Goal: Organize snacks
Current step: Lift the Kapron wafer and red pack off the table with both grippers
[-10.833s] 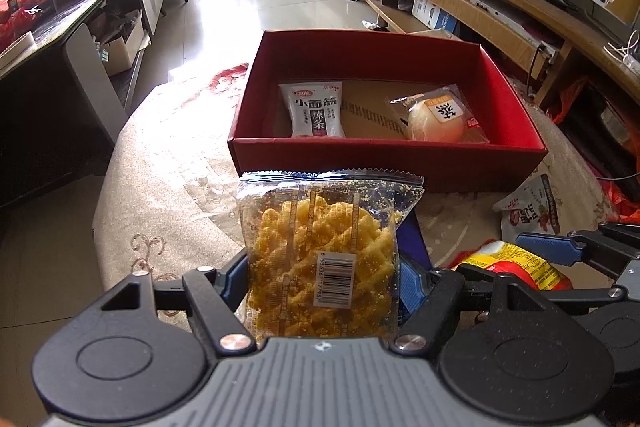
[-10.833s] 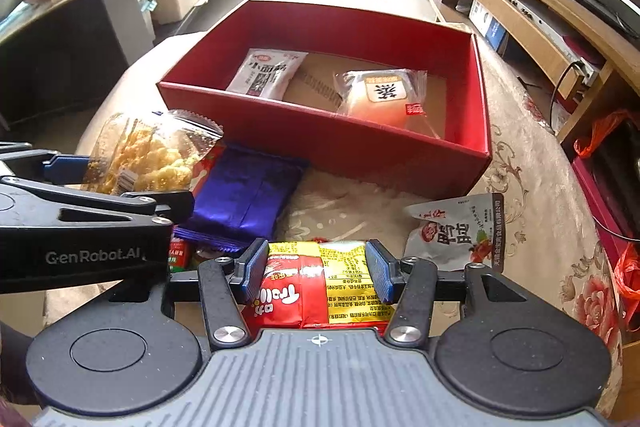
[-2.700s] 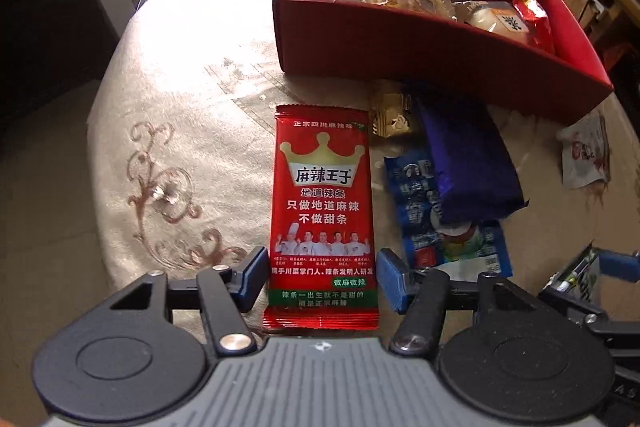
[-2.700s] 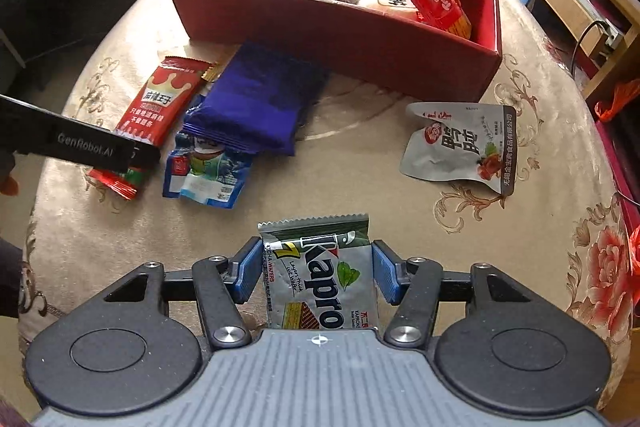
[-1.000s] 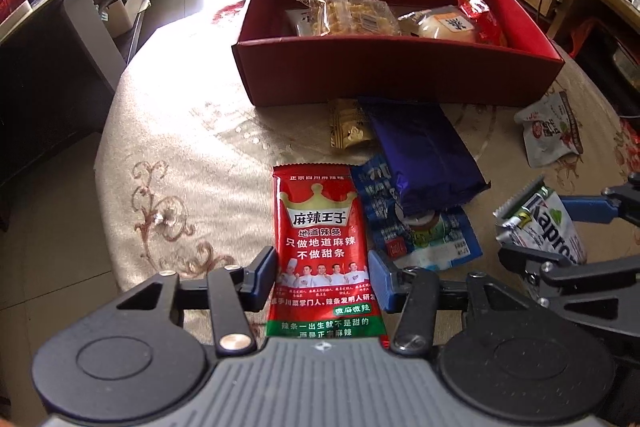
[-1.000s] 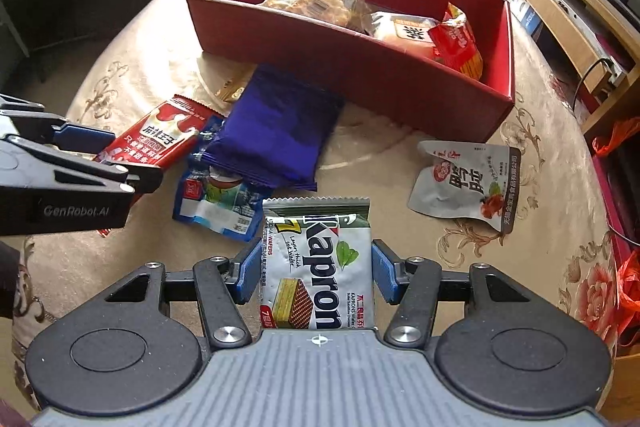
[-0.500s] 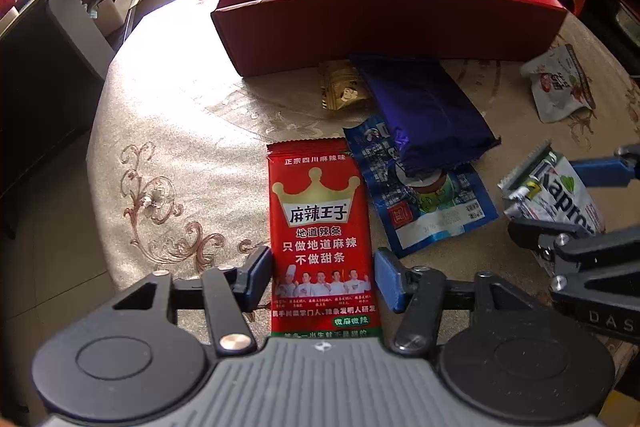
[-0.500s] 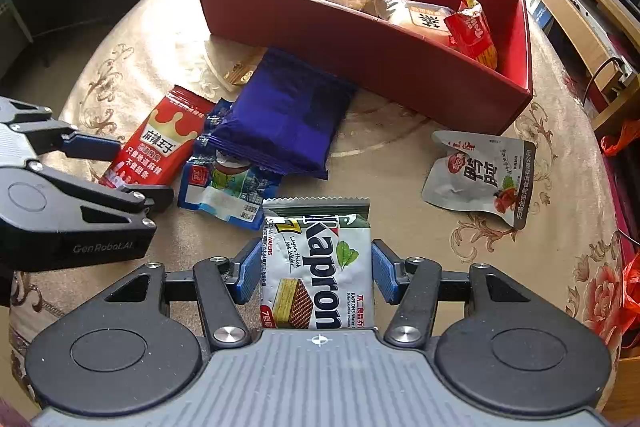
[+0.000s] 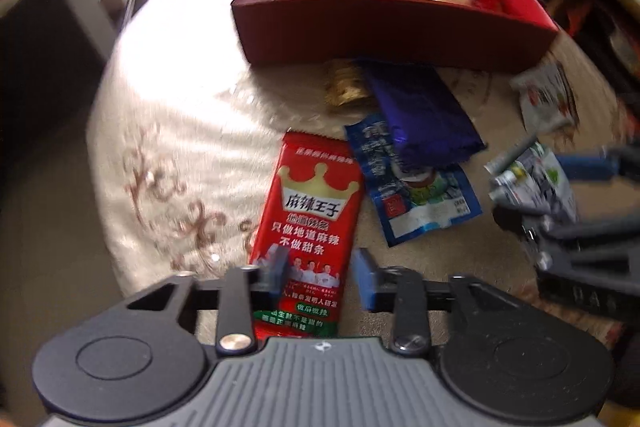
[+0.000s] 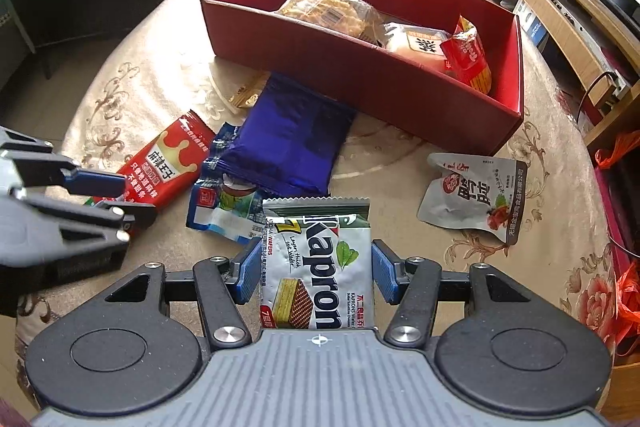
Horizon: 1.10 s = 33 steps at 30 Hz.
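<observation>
On the beige worktop, the red box sits at 12 o'clock; right claw grips the Kapron wafer pack, left claw released around the red spicy-strip packet.

The right tongs grip a wafer packet between both blue pads, held level above the table. The left tongs stand parted around a red snack packet's near end, pads just beside its edges.
</observation>
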Motion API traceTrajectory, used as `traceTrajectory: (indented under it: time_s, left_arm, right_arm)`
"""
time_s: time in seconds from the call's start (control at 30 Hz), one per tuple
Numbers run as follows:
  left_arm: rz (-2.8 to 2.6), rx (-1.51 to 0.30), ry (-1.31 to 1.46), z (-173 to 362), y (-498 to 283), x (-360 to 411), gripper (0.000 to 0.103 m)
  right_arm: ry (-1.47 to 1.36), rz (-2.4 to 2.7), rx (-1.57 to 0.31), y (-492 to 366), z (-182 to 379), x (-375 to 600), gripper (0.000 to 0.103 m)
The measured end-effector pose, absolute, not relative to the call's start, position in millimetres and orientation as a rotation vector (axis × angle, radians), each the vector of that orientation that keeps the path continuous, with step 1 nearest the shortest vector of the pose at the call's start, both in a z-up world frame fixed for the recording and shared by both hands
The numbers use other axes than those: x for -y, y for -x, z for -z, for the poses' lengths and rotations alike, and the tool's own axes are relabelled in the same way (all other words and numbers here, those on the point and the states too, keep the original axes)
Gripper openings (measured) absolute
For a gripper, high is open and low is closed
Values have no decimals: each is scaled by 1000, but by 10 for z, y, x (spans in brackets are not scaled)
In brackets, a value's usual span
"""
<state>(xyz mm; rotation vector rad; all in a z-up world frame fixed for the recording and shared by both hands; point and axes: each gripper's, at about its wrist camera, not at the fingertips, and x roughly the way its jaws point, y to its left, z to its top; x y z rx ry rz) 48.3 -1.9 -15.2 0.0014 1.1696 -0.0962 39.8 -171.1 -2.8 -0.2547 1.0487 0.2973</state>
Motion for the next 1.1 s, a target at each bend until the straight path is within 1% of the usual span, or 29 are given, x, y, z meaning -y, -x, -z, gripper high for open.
traceTrajectory:
  time_s: [0.03, 0.07, 0.13, 0.17, 0.2, 0.27, 0.33, 0.43, 0.53, 0.63, 0.7, 0.73, 0.77, 0.8, 0.83, 0.87, 1.0, 1.1]
  left_arm:
    - [94, -1175, 34, 155, -517, -43, 47]
    - [93, -1176, 41, 156, -540, -70, 47]
    - [82, -1169, 6, 173, -567, -53, 51]
    - [87, -1165, -17, 191, -570, -17, 58]
    - [91, -1160, -44, 209, -567, 29, 62]
    - [82, -1147, -113, 245, -596, 123, 66]
    - [67, -1151, -141, 243, -665, 152, 66]
    - [121, -1162, -74, 119, -717, 53, 68]
    - [140, -1137, -161, 64, -787, 70, 70]
    - [179, -1178, -253, 201, -889, 105, 72]
    - [183, -1185, -267, 272, -900, 76, 78]
    - [191, -1186, -256, 272, -909, 55, 77]
    - [198, -1190, -235, 273, -910, 34, 72]
    - [210, -1191, -199, 272, -890, 12, 61]
    - [215, -1189, -180, 262, -864, 5, 57]
    - [219, -1187, -176, 251, -827, 14, 49]
    - [180, -1176, -187, 237, -658, 50, 43]
    - [173, -1166, -146, 182, -589, 21, 42]
  right_arm:
    - [254, -296, -1051, -400, 31, 1714, 64]
    - [253, -296, -1052, -394, 29, 1716, 64]
    - [252, -300, -1052, -394, 16, 1720, 64]
    - [250, -302, -1050, -395, 12, 1722, 64]
    - [249, -301, -1049, -397, 8, 1723, 64]
    - [249, -302, -1047, -396, 2, 1723, 64]
    - [249, -303, -1051, -390, 4, 1725, 64]
    - [244, -305, -1057, -378, 3, 1735, 64]
    - [238, -306, -1057, -391, -11, 1740, 64]
    - [229, -312, -1047, -398, -38, 1735, 64]
    - [224, -310, -1047, -405, -44, 1740, 64]
    - [222, -309, -1048, -410, -43, 1741, 64]
    - [221, -308, -1050, -417, -44, 1744, 64]
    - [222, -307, -1052, -423, -42, 1743, 64]
    - [223, -306, -1053, -431, -40, 1740, 64]
    - [225, -307, -1053, -435, -44, 1734, 64]
    - [227, -311, -1041, -434, -75, 1706, 64]
    - [223, -307, -1033, -432, -91, 1717, 64]
